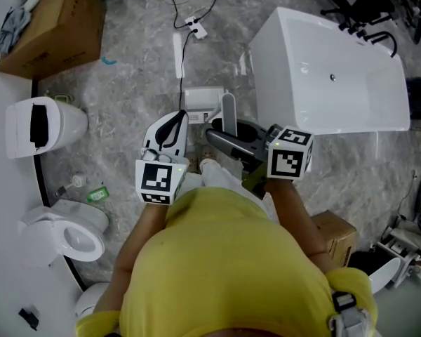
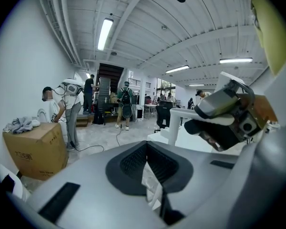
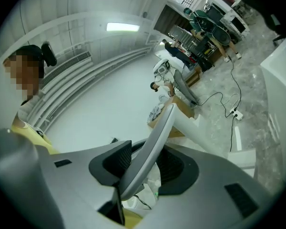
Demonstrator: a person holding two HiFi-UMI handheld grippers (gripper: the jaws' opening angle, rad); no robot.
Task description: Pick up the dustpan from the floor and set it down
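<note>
While you stood over the floor, your right gripper was clamped on the dustpan. Its pale grey handle ran slantwise up between the jaws, and both dark pads pressed against it. From your head, the dustpan was right in front of you, just beside the near corner of the tub, with its handle pointing away from you. You could not tell whether it touched the floor. Your left gripper was just to the left of the dustpan, its jaws drawn together on nothing.
</note>
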